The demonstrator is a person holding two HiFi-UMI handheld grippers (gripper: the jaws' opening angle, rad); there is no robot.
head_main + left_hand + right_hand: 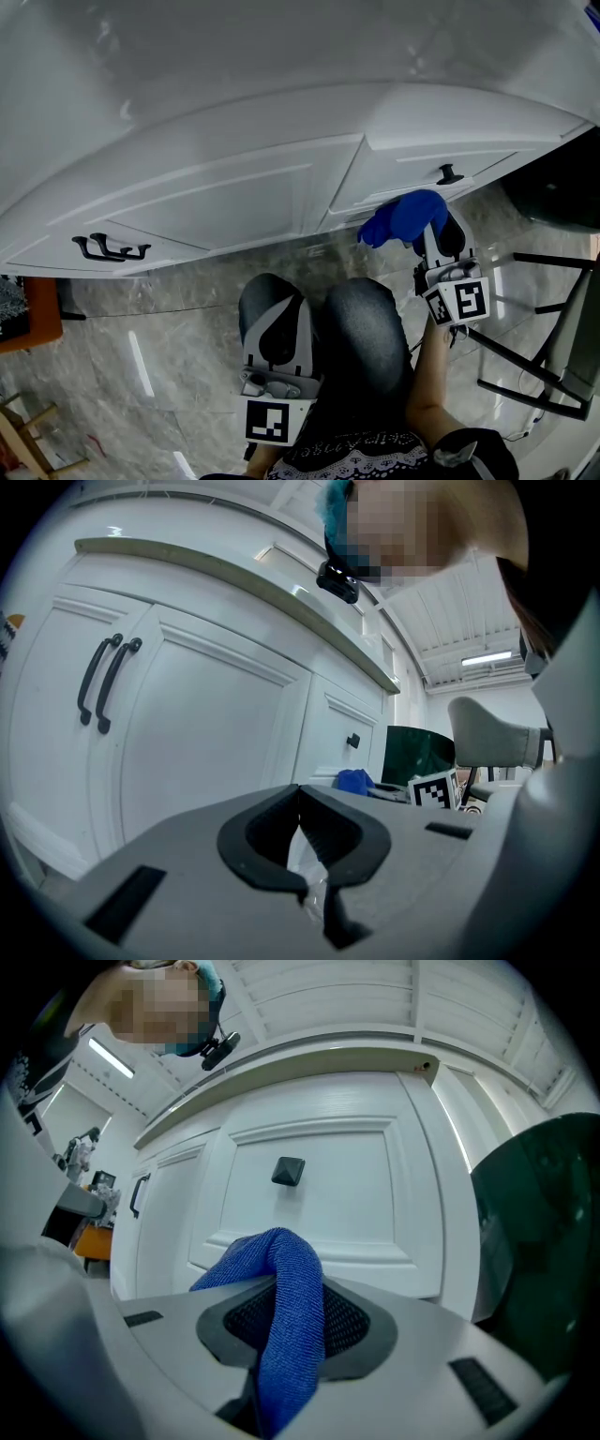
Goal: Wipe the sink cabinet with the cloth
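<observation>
The white sink cabinet (234, 192) spans the head view, with paired black handles (111, 248) on the left door and a black knob (449, 174) on the right door. My right gripper (433, 227) is shut on a blue cloth (405, 219), holding it just below that knob, close to the door's bottom edge. In the right gripper view the cloth (291, 1316) drapes out of the right gripper (286, 1283) in front of the knob (288, 1172). My left gripper (281, 314) hovers over the person's knee, shut and empty, facing the left doors (187, 733).
The person's jeans-clad knees (361, 328) are between the grippers. A dark bin (553, 192) stands right of the cabinet. Black chair legs (534, 366) cross the marble floor at right. An orange stool (28, 314) sits at far left.
</observation>
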